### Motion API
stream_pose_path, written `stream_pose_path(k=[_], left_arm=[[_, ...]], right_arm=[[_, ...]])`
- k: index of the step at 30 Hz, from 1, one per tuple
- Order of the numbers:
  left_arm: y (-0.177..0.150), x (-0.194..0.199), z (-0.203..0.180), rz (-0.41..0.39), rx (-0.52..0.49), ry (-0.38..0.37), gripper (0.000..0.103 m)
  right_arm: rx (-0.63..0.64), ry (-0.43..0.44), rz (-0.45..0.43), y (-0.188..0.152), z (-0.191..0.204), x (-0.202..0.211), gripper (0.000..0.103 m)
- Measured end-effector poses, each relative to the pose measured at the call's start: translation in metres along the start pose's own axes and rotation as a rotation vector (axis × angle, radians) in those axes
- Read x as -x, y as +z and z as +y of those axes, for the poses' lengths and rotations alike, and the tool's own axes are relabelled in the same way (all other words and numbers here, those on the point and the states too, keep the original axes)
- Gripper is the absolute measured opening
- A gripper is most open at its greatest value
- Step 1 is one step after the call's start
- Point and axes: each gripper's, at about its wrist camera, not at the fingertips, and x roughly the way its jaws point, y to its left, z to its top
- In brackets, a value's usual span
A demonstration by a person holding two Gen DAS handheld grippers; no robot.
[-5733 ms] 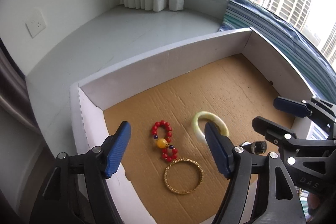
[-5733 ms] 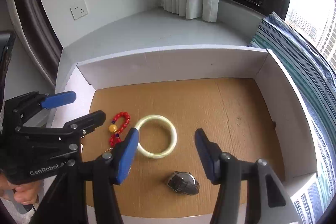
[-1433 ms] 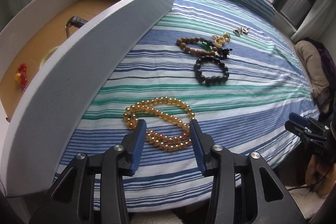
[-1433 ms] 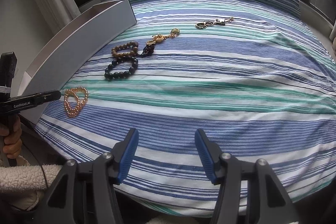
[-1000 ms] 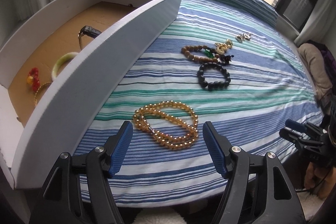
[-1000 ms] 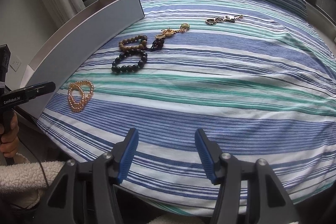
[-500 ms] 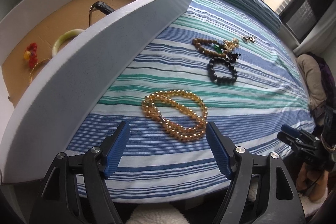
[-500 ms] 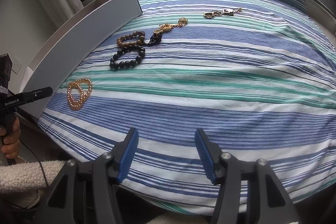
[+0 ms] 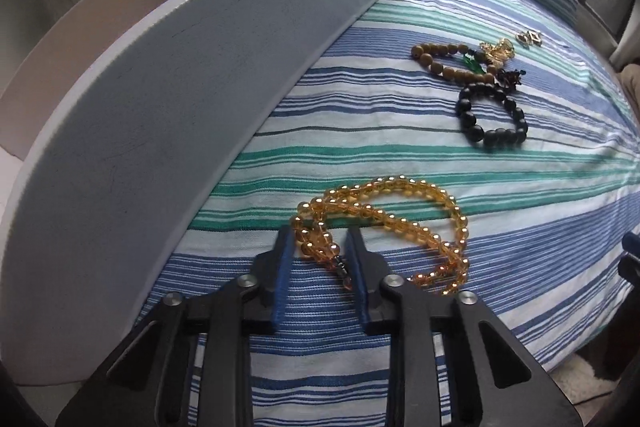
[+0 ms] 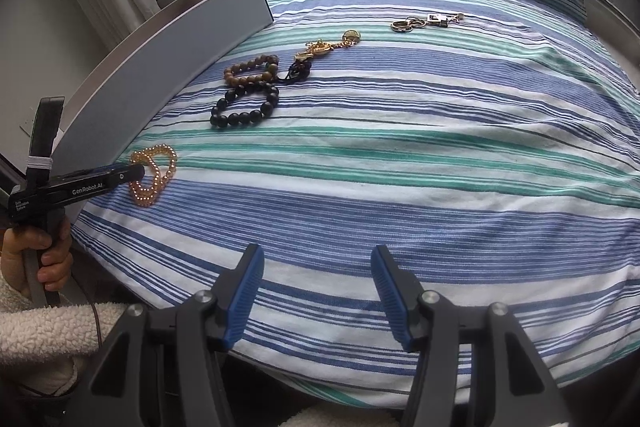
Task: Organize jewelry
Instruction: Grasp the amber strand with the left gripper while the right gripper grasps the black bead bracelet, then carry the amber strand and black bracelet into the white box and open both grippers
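Amber bead necklace (image 9: pixel 384 223), "GenRobot.AI" left gripper (image 9: pixel 320 241) closing

A bed covered by a blue, teal and white striped sheet (image 10: pixel 440 163) carries everything. On it lie an amber bead necklace (image 9: pixel 400 223), a black bead bracelet (image 9: pixel 494 119), a brown wooden bead bracelet (image 9: pixel 444 61), a gold chain charm (image 10: pixel 328 47) and a keyring (image 10: pixel 424 21). A white cardboard box (image 9: pixel 180 99) sits along its left side.
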Motion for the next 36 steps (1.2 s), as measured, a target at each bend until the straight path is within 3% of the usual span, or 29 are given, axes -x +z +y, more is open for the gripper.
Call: stream_pose_path(k=[6,11,17,23,24,25,26,30,36], left_arm=[[-0.001,0.016,0.027,-0.012,0.126,-0.147,0.005],[0.005,0.046,0.031,-0.067,0.141,-0.194,0.005],[0.007,0.070,0.025,-0.110,0.141,-0.215,0.005],[0.004,0.075,0.026,-0.121,0.160,-0.220,0.005],[0.003,0.076,0.027,-0.121,0.160,-0.221,0.005],[0.003,0.076,0.027,-0.121,0.160,-0.221,0.005],[0.002,0.076,0.028,-0.121,0.160,-0.222,0.005],[0.005,0.083,0.030,-0.132,0.165,-0.237,0.005],[0.015,0.119,0.033,-0.175,0.161,-0.292,0.005]], right_arm=[[0.023,-0.015,-0.019,0.009,0.000,0.006,0.057],[0.114,0.026,-0.069,0.053,0.011,0.003,0.057],[0.387,0.162,0.031,0.106,0.063,-0.070,0.057],[0.527,0.184,0.099,0.123,0.101,-0.129,0.056],[0.547,0.181,0.085,0.124,0.106,-0.130,0.050],[0.560,0.185,0.097,0.125,0.109,-0.131,0.027],[0.578,0.177,0.098,0.126,0.112,-0.130,0.011],[0.595,0.201,0.125,0.124,0.116,-0.119,0.012],[0.398,0.340,0.067,0.143,0.091,-0.062,0.012]])
